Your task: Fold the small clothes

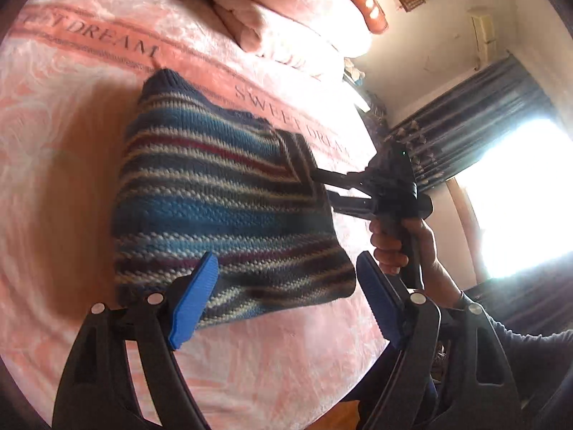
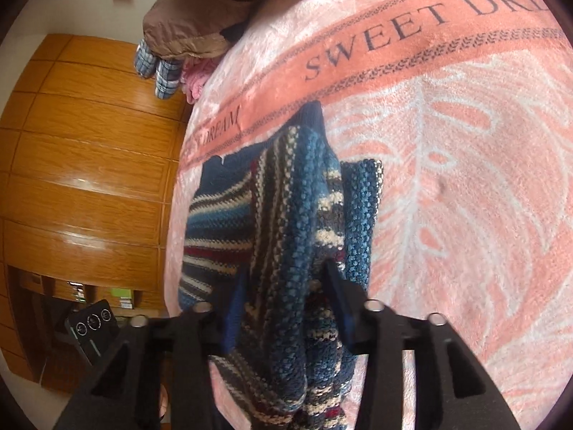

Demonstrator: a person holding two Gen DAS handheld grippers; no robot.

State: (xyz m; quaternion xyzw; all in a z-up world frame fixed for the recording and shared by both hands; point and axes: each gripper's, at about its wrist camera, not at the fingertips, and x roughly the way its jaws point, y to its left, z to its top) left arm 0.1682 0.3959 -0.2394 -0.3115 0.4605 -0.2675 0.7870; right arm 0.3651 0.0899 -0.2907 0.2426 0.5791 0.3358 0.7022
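In the left wrist view the pink blanket [image 1: 89, 143] with its "SWEET DREAM" band covered the bed, and on it lay the striped knitted sweater [image 1: 215, 193], blue, white and dark red, near the middle of the bed. The left claw [image 1: 286, 294] stood spread wide just above the sweater's near edge, its blue pads [image 1: 195, 297] apart and holding nothing. To the right, the right claw [image 1: 322, 190] was pressed together on the sweater's right edge, a person's hand [image 1: 394, 243] wrapped round its handle. Far beyond lay a folded pink quilt [image 1: 286, 18], and at the far right a dark curtain [image 1: 465, 118] hung beside a bright window [image 1: 519, 197]. In the right wrist view a wooden wardrobe [image 2: 89, 161] filled the left side; the right claw [image 2: 283, 286] pinched a raised fold of the sweater [image 2: 297, 215], the rest of which lay on the blanket [image 2: 465, 215].
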